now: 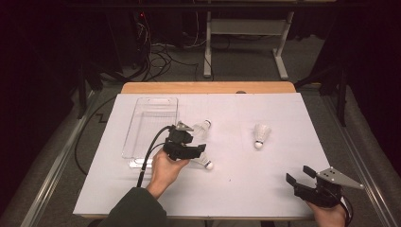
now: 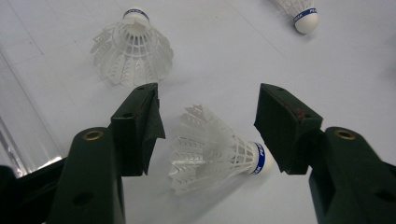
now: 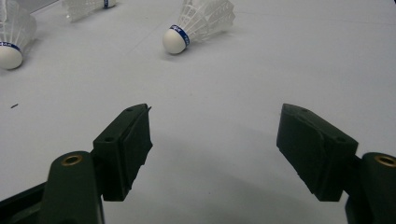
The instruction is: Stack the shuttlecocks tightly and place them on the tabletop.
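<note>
While the left gripper stands wide open, holding nothing, the shuttlecock lies between its jaws — long axis across the gap, cork toward one pad.

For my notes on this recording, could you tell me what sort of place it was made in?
Probably a lab or workshop set up for recording, not a home. A white-covered table stands on grey carpet, loose cables trail behind it, and a bare desk frame stands against dark surroundings. Shuttlecocks and a clear tray look like test props.
</note>
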`<state>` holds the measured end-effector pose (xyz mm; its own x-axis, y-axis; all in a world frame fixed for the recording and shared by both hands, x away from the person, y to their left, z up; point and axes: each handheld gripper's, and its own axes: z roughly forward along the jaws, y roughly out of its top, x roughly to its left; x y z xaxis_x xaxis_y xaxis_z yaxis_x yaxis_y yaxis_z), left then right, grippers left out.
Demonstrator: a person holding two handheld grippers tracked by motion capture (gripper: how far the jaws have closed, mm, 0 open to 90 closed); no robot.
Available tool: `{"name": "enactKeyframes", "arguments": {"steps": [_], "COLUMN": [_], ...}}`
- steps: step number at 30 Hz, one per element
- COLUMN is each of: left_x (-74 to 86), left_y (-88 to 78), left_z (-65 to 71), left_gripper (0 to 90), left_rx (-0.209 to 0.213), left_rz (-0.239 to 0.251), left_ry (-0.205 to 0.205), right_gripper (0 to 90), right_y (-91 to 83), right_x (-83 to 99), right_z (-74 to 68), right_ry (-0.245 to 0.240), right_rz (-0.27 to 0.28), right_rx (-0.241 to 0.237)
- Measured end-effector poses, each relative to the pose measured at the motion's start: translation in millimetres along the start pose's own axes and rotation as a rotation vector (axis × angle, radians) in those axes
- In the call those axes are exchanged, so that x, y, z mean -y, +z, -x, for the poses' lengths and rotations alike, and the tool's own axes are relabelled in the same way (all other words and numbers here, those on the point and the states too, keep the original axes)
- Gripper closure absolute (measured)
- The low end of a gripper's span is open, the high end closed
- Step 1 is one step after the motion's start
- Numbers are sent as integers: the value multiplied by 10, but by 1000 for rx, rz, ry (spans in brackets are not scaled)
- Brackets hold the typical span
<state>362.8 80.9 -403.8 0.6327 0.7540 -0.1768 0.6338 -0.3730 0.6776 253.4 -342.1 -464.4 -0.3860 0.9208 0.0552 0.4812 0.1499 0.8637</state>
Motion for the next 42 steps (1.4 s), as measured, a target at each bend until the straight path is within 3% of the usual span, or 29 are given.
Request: {"name": "enactKeyframes", "arguments": {"steps": [17,42], "left_x": [-120,-334], "left_y": [121,318], "left_z": [-107,-145], "left_gripper": [412,412], "left_rx": [5,-12], "left_rz": [-12,-58], "left_ry": [-60,-69], "right_gripper": [267,267], "right_y": [2,12], "right_x": [0,1], "right_z": [1,0], "right_ry": [2,5], "right_rz": [-1,-5], "right_rx": [-3,-8]}}
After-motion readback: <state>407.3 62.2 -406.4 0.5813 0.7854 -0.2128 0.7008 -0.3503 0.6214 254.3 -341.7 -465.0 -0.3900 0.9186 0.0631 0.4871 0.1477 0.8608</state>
